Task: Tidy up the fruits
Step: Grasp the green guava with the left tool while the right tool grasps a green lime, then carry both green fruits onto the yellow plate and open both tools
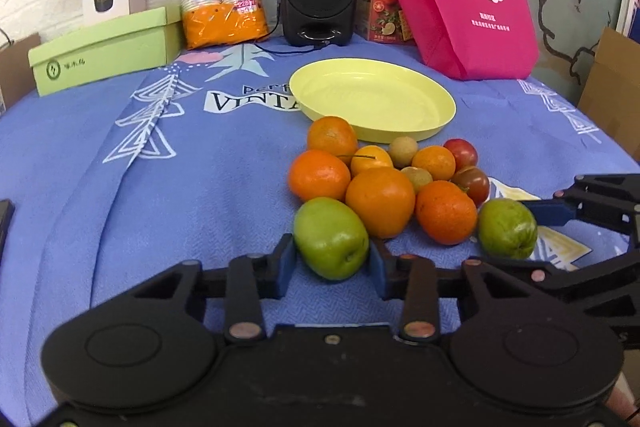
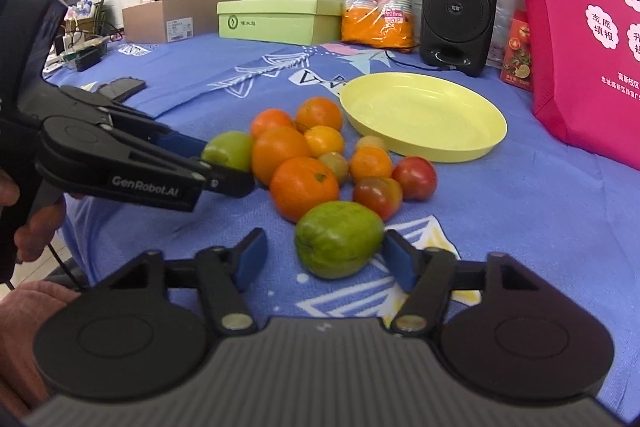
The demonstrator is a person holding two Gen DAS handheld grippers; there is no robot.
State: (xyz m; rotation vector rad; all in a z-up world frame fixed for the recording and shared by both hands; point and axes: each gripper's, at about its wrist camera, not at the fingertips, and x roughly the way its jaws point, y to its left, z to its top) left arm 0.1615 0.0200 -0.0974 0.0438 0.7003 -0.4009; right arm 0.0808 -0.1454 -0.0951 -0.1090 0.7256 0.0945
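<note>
Fruit lay heaped on the blue-clothed table [image 1: 200, 167] just in front of a bare yellow plate [image 1: 372, 99]: oranges, tomatoes and small brown fruits. The left claw [image 1: 332, 259] had its blue pads pressed against both sides of a green apple [image 1: 331, 243]. The right claw [image 2: 326, 259] stood apart around another green fruit [image 2: 339, 238], one pad touching, the other clear.
</note>
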